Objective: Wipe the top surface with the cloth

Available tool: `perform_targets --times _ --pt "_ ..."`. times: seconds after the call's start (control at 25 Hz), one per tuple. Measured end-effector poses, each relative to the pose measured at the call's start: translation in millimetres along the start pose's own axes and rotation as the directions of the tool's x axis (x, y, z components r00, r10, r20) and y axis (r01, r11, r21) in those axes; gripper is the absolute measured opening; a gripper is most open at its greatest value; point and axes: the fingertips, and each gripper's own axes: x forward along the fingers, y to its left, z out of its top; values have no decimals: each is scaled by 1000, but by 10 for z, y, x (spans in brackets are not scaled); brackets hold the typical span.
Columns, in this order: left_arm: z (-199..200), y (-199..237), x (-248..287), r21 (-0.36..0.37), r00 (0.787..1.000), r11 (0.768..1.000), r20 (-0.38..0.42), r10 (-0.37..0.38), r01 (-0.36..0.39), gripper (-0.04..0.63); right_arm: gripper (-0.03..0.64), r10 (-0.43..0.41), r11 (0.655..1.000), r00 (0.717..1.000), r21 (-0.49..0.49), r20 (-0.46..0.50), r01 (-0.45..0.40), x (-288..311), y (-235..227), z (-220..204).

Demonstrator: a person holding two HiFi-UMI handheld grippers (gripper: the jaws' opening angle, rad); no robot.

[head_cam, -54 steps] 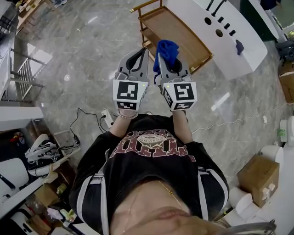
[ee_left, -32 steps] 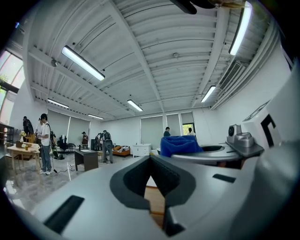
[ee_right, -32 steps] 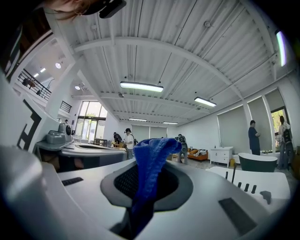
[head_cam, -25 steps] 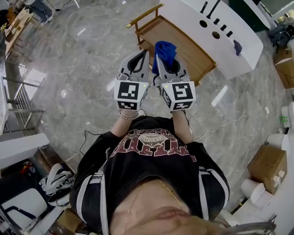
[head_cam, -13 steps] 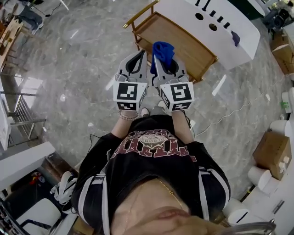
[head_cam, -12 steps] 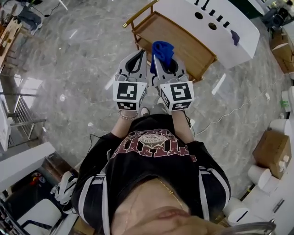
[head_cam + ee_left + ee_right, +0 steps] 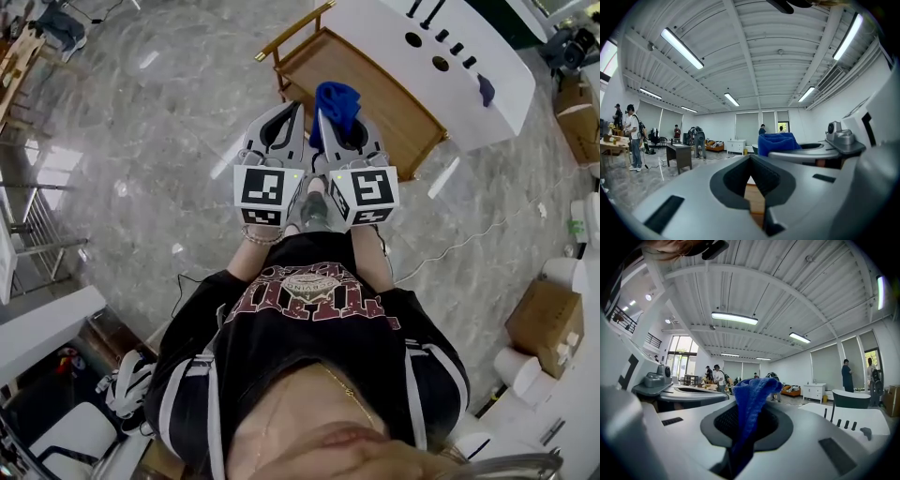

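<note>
In the head view both grippers are held side by side in front of the person's chest, pointing forward. My right gripper is shut on a blue cloth, which sticks out past its tips. The right gripper view shows the cloth bunched upright between the shut jaws of that gripper. My left gripper is shut with nothing in it, its jaws meeting in the left gripper view. A low wooden table with raised side rails stands on the floor just ahead, beyond the cloth.
A white table with dark slots and a small dark blue item stands behind the wooden one. A cable runs over the marble floor, with a cardboard box at the right. People and desks stand far off.
The room has shifted around the person, and the wooden table now lies slightly closer ahead. A foot now shows between the grippers. Both grippers keep their hold and pose.
</note>
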Motion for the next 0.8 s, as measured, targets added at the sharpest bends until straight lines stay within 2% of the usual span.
perform_targets --times 0.28,0.8 --pt "12 254 517 6 1000 1000 -18 25 -25 46 55 45 999 999 10 3 -45 498 -275 -27" --pt "201 355 1843 32 999 999 -9 31 -31 46 55 92 995 996 32 20 -92 1316 -1326 4"
